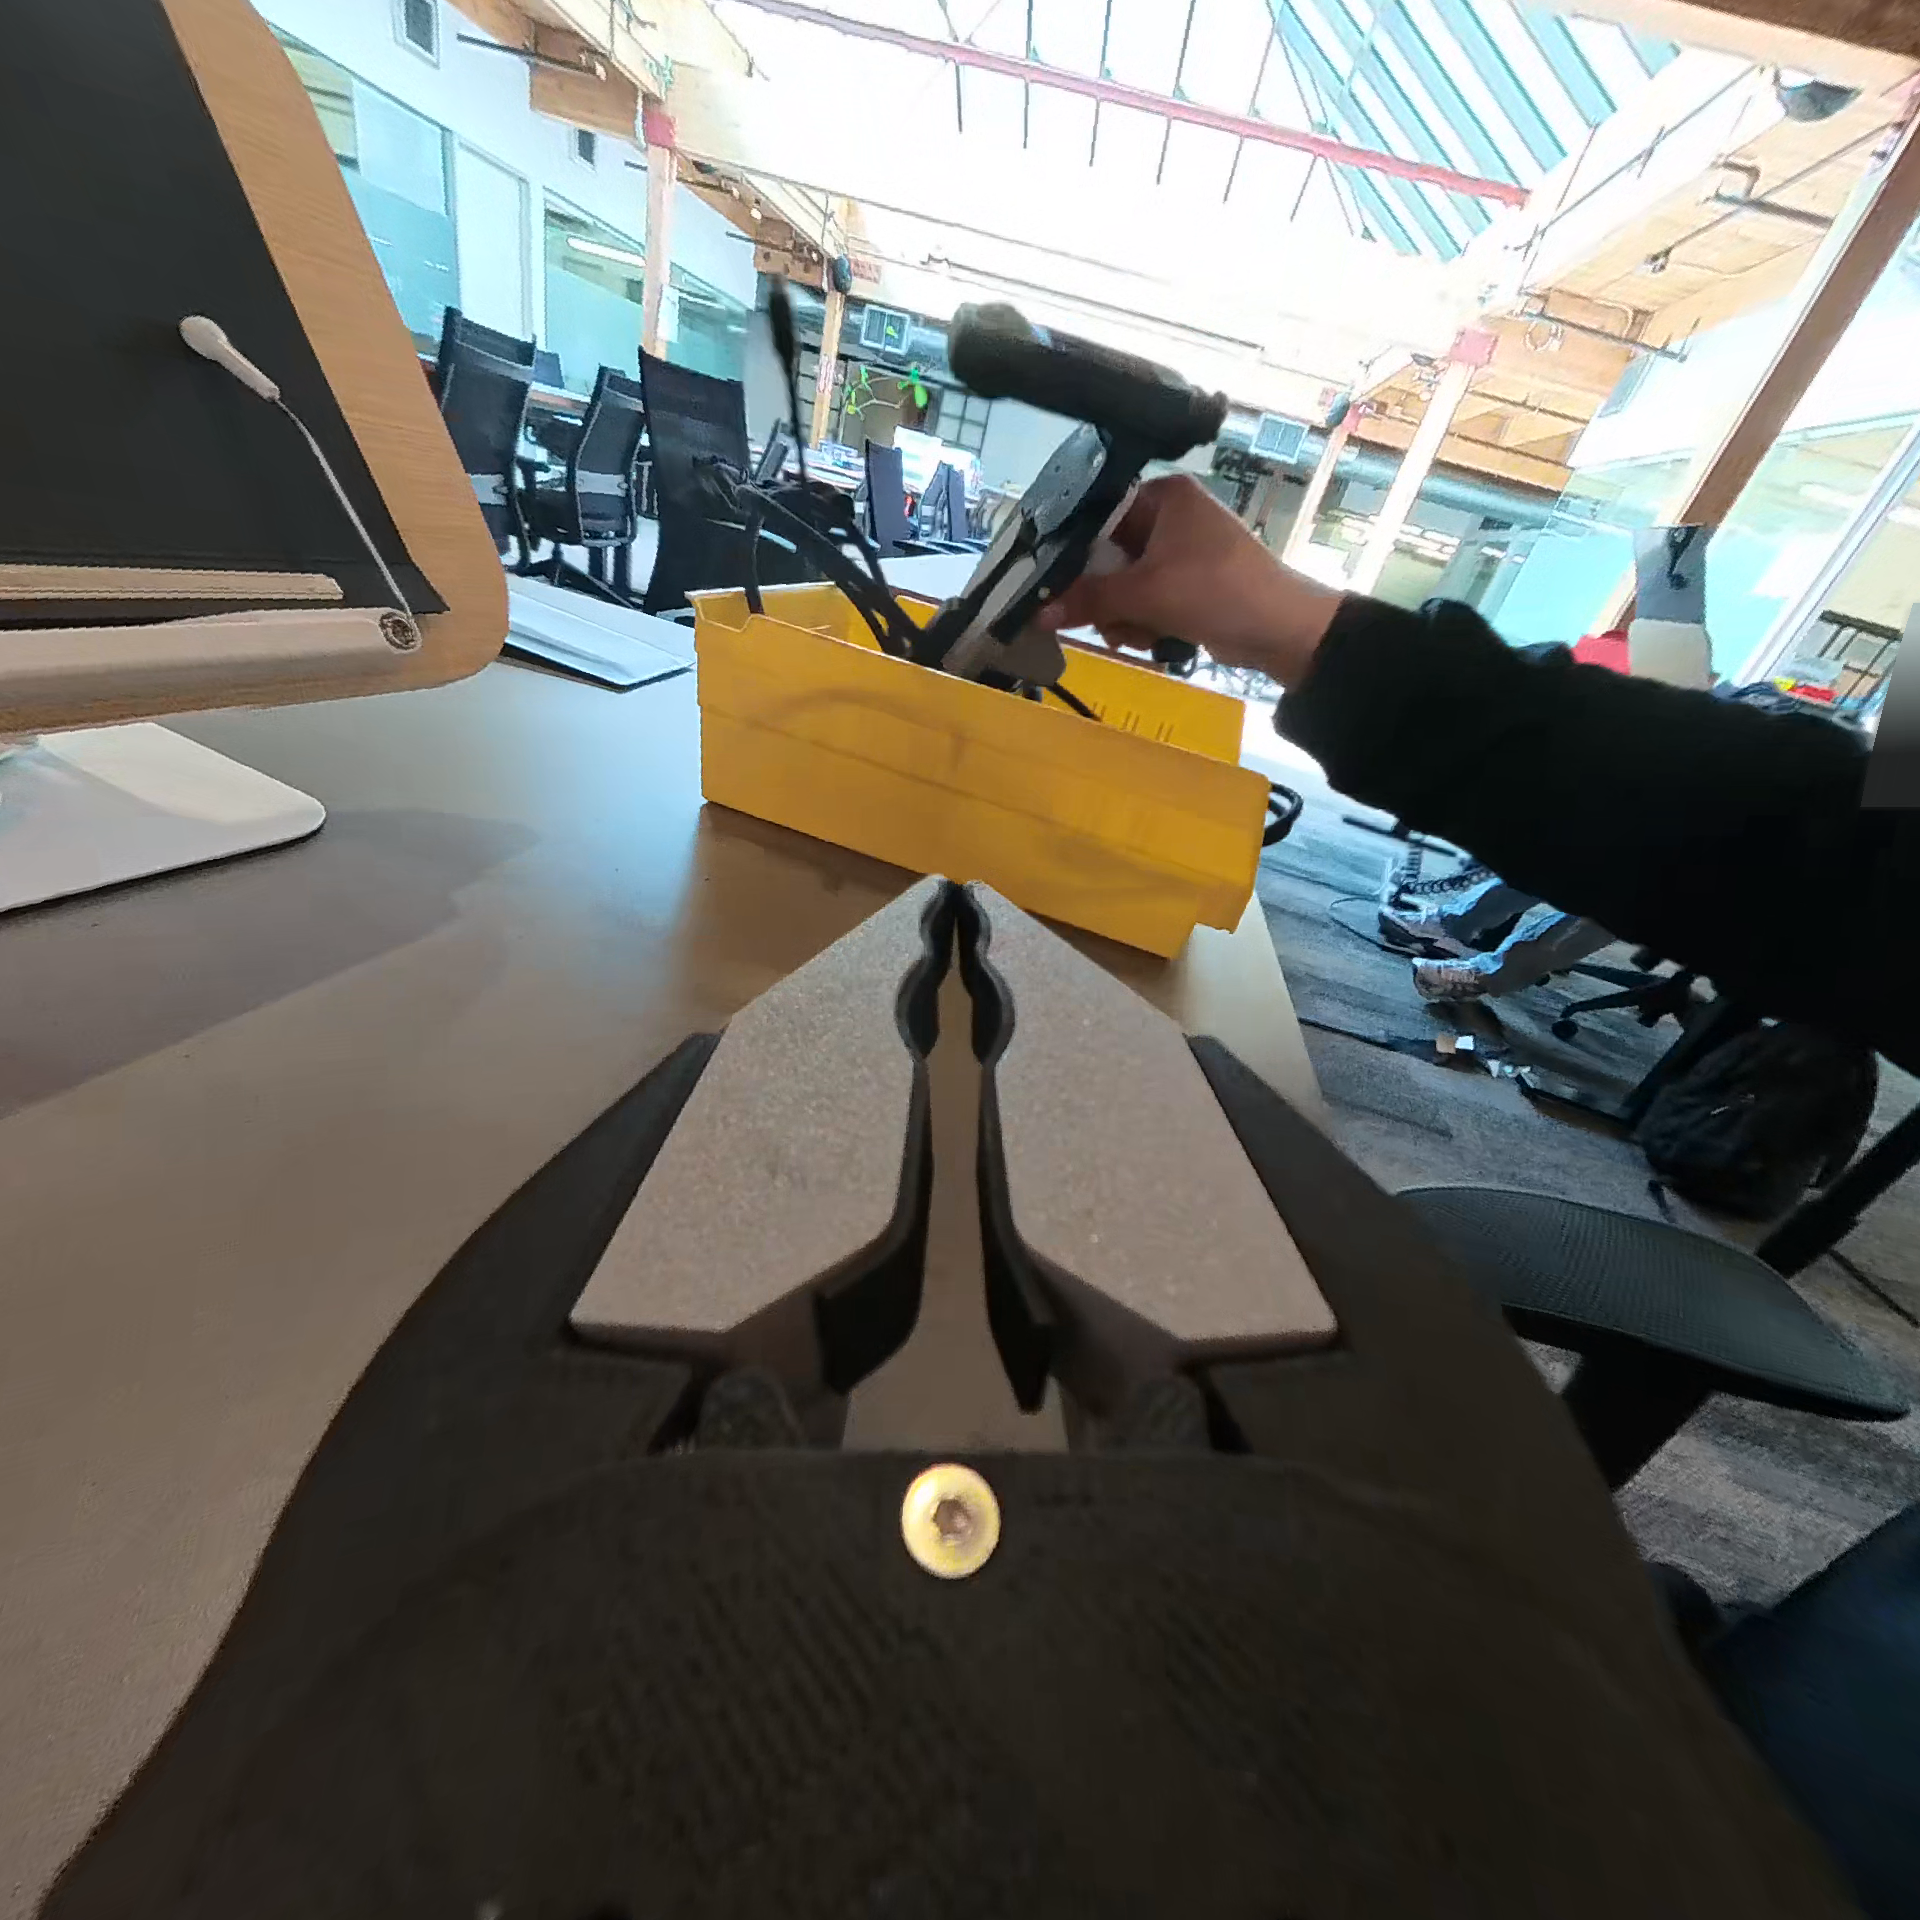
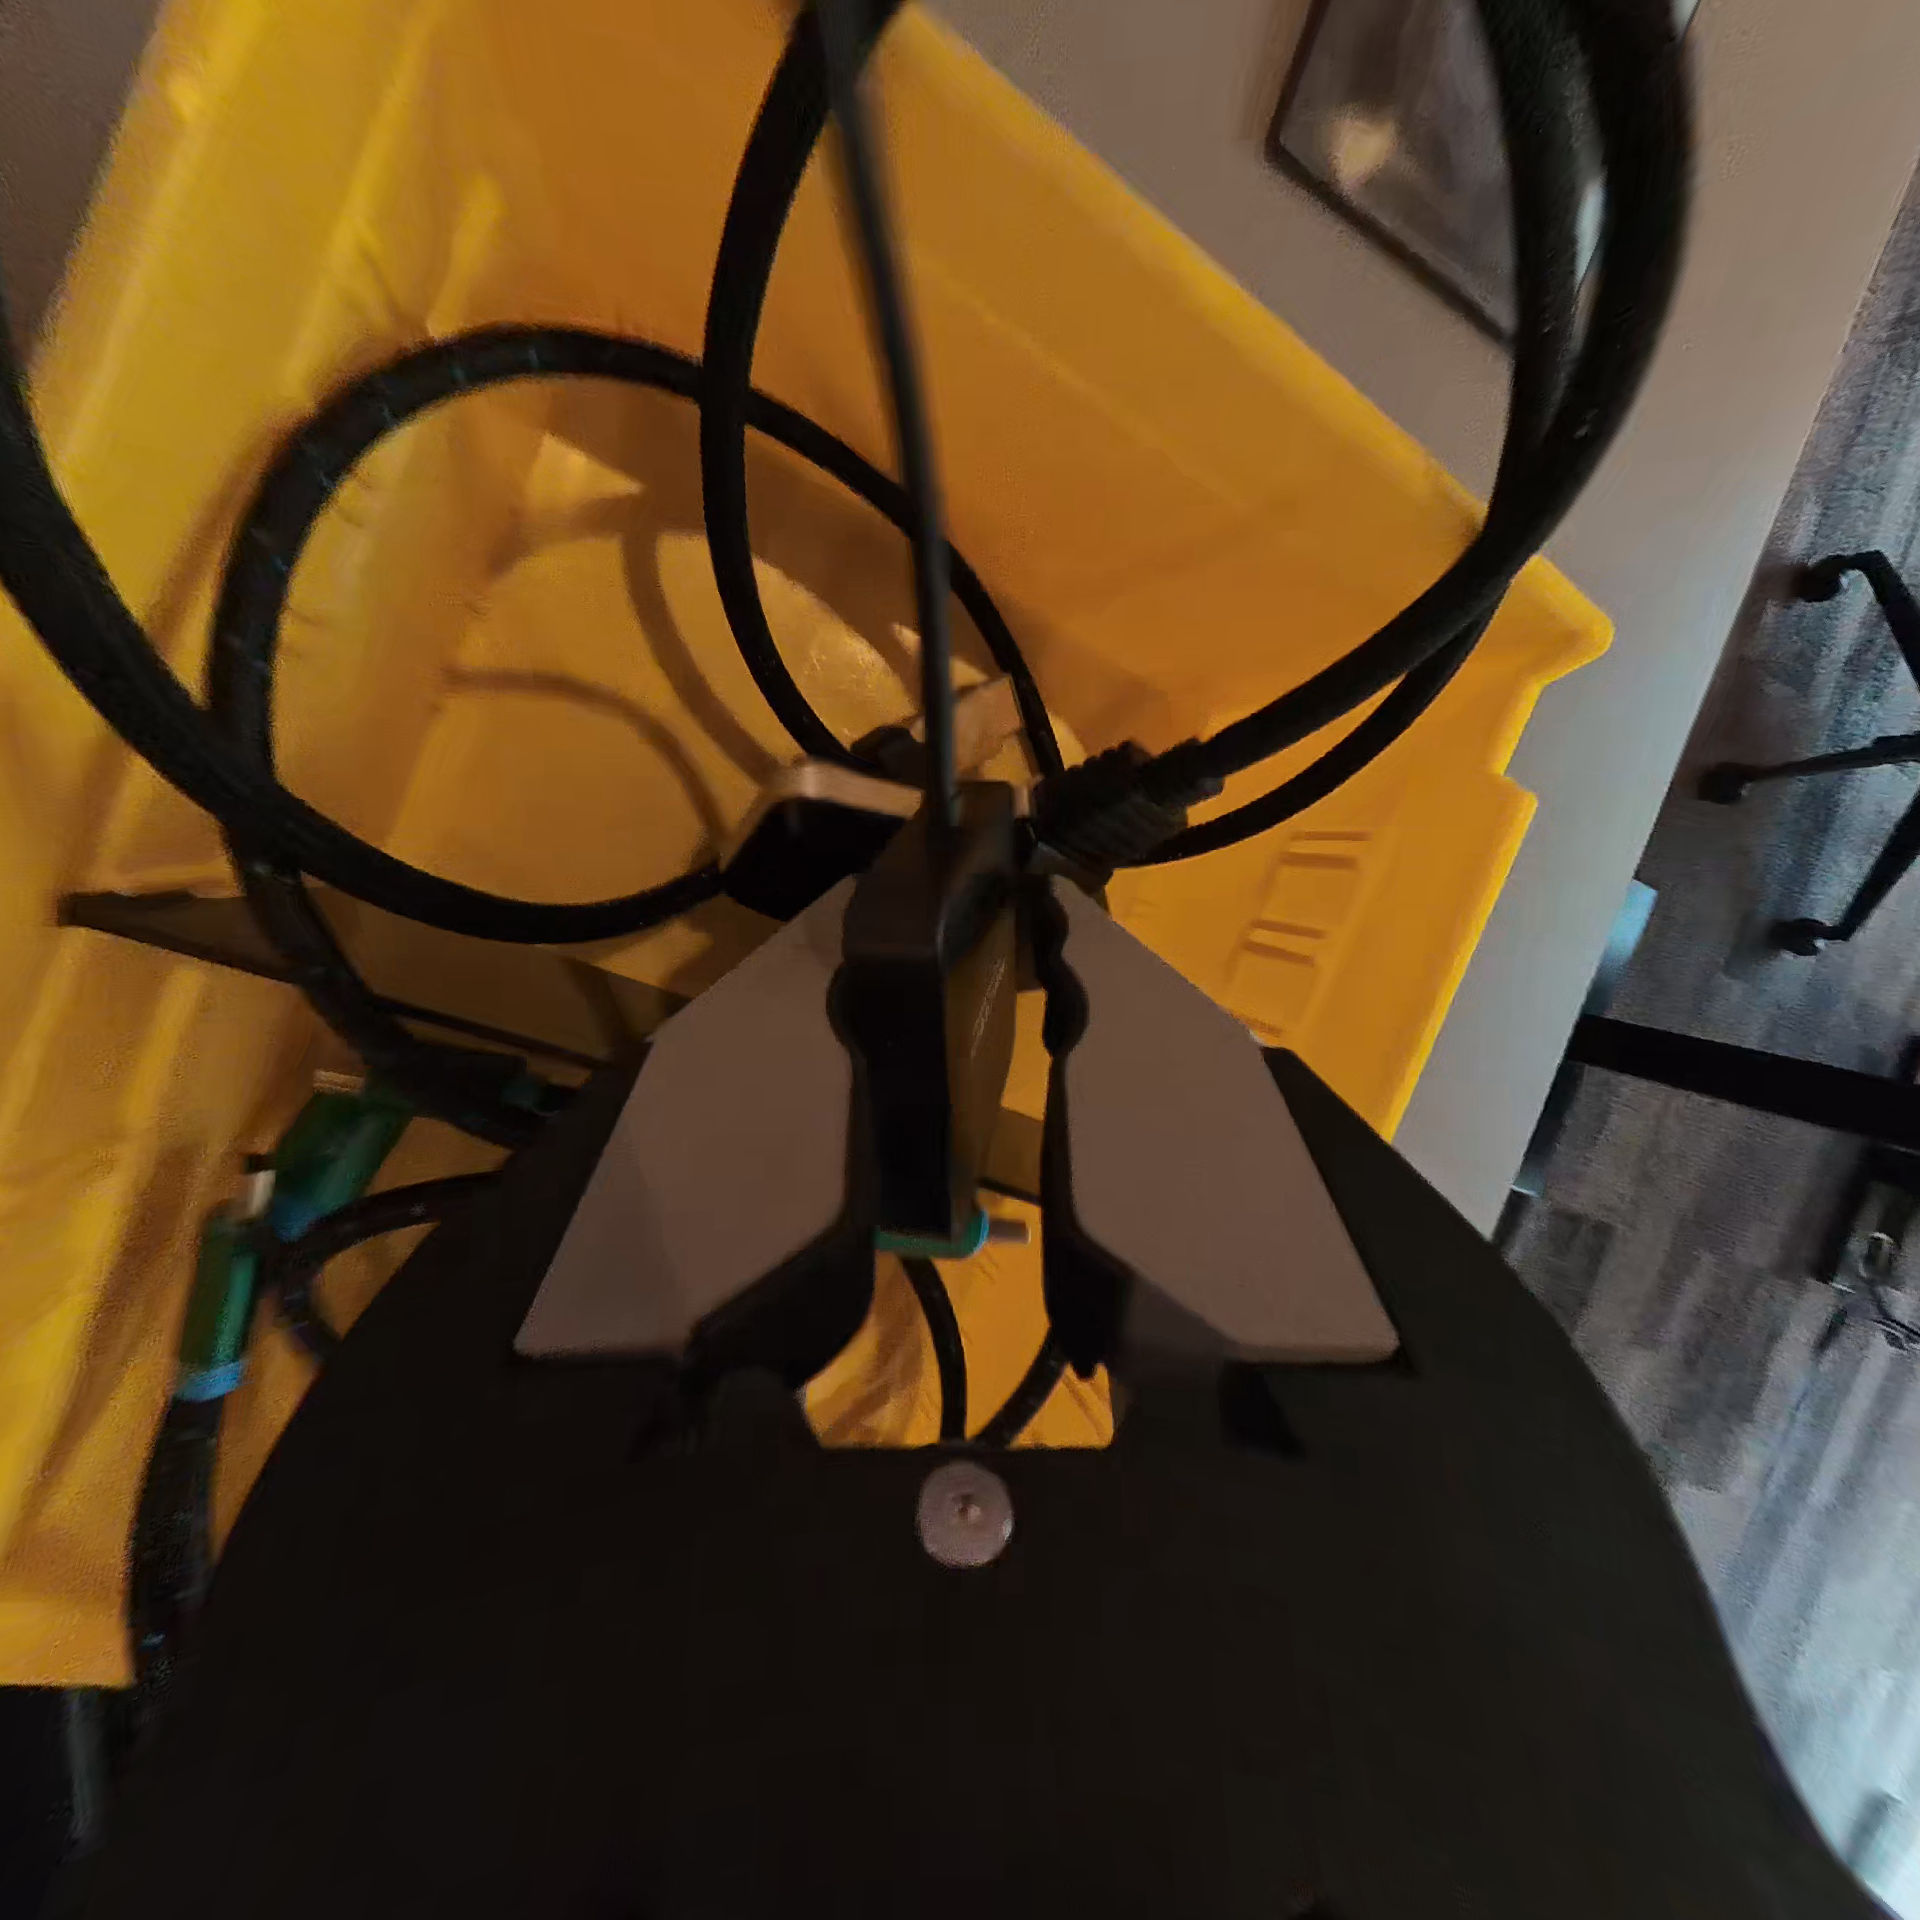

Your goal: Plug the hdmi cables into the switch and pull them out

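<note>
A yellow bin [image 1: 966,790] stands on the brown table [image 1: 312,1143], ahead of my left gripper [image 1: 954,894], which is shut and empty just above the tabletop. A hand holds my right gripper [image 1: 987,613] tilted down into the bin, with black cables [image 1: 790,499] rising beside it. In the right wrist view my right gripper [image 2: 940,904] is shut on a small black box, apparently the switch [image 2: 914,1039], over the bin [image 2: 1143,468]. A thin black cable [image 2: 904,416] leaves its top. Thick braided HDMI cables [image 2: 436,364] loop around it. Green plugs [image 2: 322,1153] lie at the bin's lower left.
A monitor [image 1: 156,416] on a white stand [image 1: 135,810] fills the table's left side. The table edge runs down the right, with a black chair seat [image 1: 1621,1288] and a backpack [image 1: 1756,1122] beyond it. A dark framed item [image 2: 1392,156] lies past the bin. The left gripper's tips are roughly 35 cm from the right gripper's.
</note>
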Available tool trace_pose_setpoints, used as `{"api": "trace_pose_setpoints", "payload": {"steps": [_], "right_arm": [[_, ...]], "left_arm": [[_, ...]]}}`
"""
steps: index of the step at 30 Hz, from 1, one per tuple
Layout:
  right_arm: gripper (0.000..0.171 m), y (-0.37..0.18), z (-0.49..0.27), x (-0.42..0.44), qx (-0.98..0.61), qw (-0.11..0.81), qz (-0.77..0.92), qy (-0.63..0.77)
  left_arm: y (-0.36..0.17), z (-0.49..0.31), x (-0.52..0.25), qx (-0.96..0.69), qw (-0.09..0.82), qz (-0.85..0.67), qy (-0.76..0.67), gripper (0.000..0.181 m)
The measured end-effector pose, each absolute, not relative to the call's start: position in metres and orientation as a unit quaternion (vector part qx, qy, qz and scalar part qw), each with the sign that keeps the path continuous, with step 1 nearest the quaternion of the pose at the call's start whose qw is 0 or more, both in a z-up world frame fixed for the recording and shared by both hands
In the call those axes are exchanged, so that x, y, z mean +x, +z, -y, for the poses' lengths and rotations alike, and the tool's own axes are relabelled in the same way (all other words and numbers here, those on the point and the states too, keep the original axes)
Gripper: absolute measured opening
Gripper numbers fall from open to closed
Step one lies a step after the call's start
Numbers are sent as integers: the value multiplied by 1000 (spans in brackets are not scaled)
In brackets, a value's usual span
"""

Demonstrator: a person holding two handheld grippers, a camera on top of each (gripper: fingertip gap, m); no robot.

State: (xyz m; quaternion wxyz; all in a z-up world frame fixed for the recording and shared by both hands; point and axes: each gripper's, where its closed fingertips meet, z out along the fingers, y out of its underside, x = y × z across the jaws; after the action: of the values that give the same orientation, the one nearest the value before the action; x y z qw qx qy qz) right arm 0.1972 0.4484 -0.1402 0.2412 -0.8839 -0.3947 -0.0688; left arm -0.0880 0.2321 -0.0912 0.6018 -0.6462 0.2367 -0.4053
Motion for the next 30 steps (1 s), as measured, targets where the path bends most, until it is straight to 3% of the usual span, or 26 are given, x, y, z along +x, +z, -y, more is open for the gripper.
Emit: {"api": "trace_pose_setpoints", "payload": {"steps": [3,8,14,19,27,30], "right_arm": [[49,-113,-448,187,-883,275,380,-24],[52,-44,-433,173,-848,375,373,42],[73,-2,-366,139,-779,442,391,213],[85,-10,-315,150,-738,490,403,228],[102,-47,-264,167,-736,509,382,229],[107,-60,-255,158,-731,518,374,238]], "left_arm": [[-93,-234,-86,-650,608,-248,-383,0],[-98,-233,-78,-658,610,-274,-347,21],[-109,-217,-72,-687,604,-284,-288,47],[-109,-163,-95,-752,561,-277,-207,61],[-48,-78,-233,-787,599,-148,18,64],[-54,-58,-282,-805,582,-94,69,66]]}}
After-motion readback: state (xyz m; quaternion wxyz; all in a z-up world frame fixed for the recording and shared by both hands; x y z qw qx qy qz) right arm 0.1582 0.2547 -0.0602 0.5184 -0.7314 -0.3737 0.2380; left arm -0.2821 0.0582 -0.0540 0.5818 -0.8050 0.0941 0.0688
